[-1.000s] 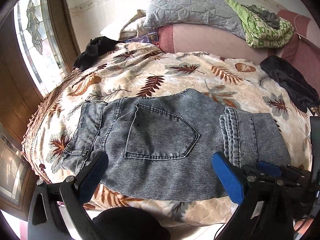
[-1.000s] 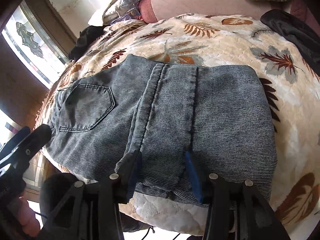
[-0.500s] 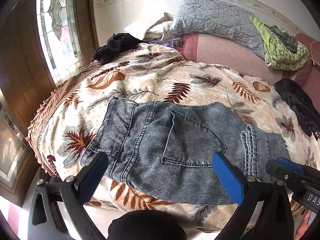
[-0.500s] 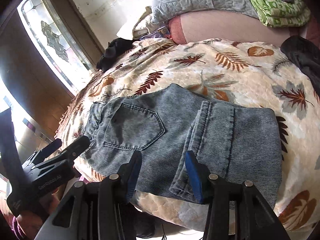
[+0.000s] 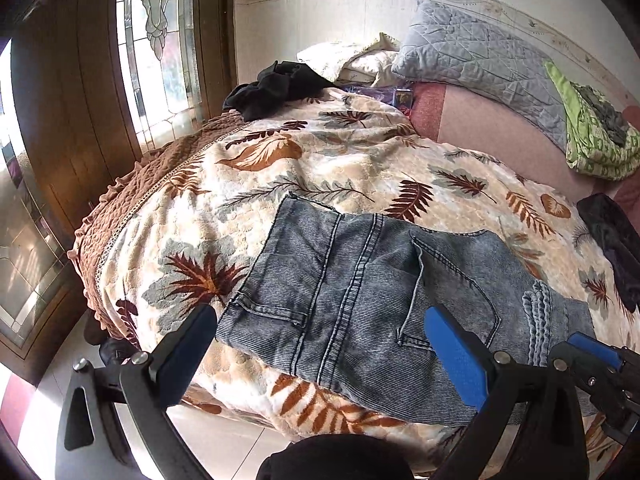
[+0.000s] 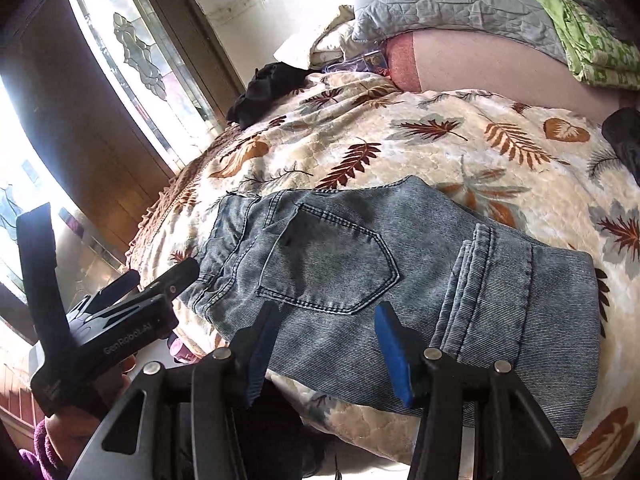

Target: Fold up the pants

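The grey-blue denim pants (image 5: 360,300) lie folded flat on the leaf-patterned bedspread (image 5: 312,168), back pocket up, near the bed's front edge; they also show in the right wrist view (image 6: 360,264). The folded-over leg hem lies on the right part (image 6: 500,280). My left gripper (image 5: 324,344) is open and empty, hovering just in front of the waistband end; it shows from the side in the right wrist view (image 6: 160,284). My right gripper (image 6: 324,344) is open and empty, off the front edge below the pocket; its tip shows in the left wrist view (image 5: 596,350).
A grey quilted pillow (image 5: 480,56), a green folded cloth (image 5: 596,140) and a pink bolster (image 5: 500,120) lie at the bed's far side. Black garments lie at the far left corner (image 5: 276,88) and at the right edge (image 5: 616,248). A wooden-framed glass door (image 5: 160,40) stands left.
Both grippers have pulled back from the pants and away from the bed, and swung left. The pants lie still. The right gripper's fingers no longer overlap the hem.
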